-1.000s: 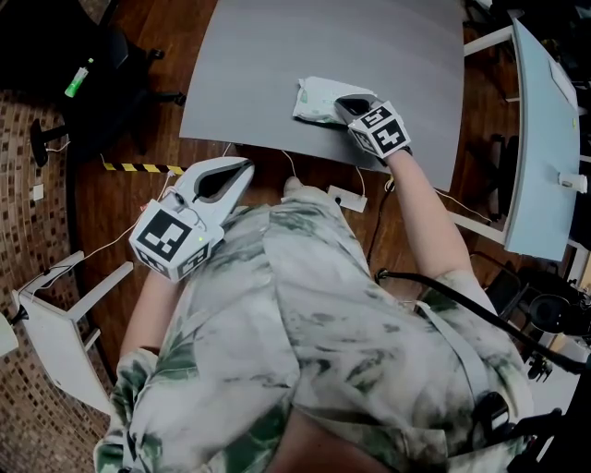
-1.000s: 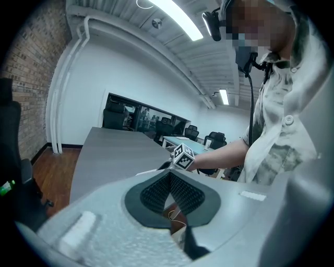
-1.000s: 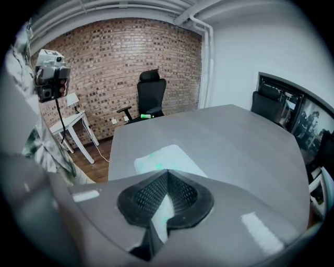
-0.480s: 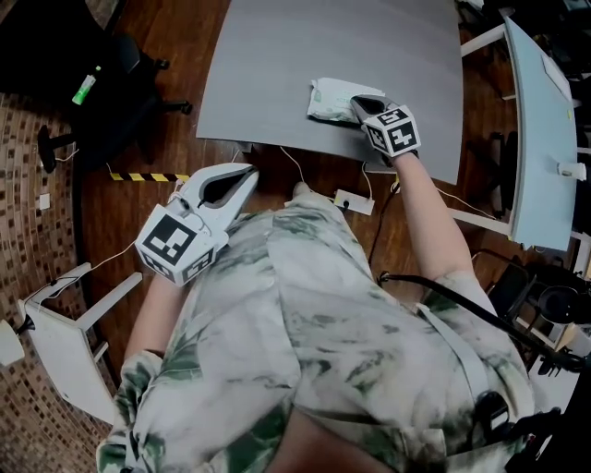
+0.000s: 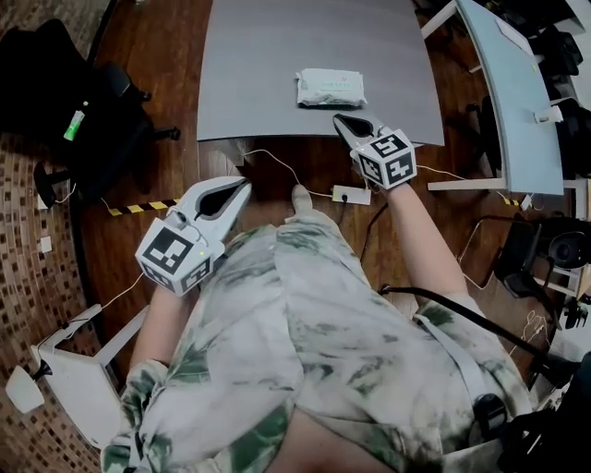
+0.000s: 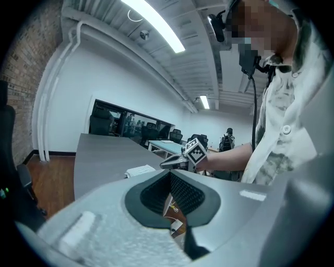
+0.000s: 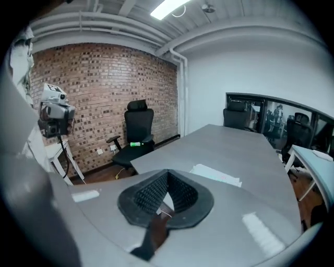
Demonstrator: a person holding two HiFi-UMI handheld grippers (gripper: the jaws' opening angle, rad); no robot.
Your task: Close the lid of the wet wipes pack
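A wet wipes pack (image 5: 330, 88) lies alone near the front edge of a grey surface (image 5: 277, 55) in an office meeting room, its top looking flat from overhead. The right tool (image 5: 338, 118) hangs just off that front edge, over the wood floor (image 5: 157, 139), near the pack but clear of it. Its jaws are pressed together with nothing between them. The left tool (image 5: 245, 184) is held low beside the person's patterned shirt (image 5: 323, 342), well apart from the pack. Its jaws also meet at the tips and hold nothing.

Below the surface's edge, a white power strip (image 5: 351, 195) rests on the floor with a thin white cable (image 5: 272, 163) trailing from it. A strip of yellow-and-black tape (image 5: 138, 207) lies to the left. The boards give way to small brown tiles (image 5: 37, 296) along the left side of the room.

A black office chair (image 5: 88, 88) stands off the surface's left corner with a green object (image 5: 77, 123) on its seat. A pale blue table (image 5: 503, 92) curves along the right.

From the right gripper view, a brick wall (image 7: 104, 88) rises behind the chair. A camera on a stand (image 7: 55, 112) is at the left, and dark glazing (image 7: 271, 122) runs along the white far wall. A strip light (image 7: 167, 8) crosses the ceiling.
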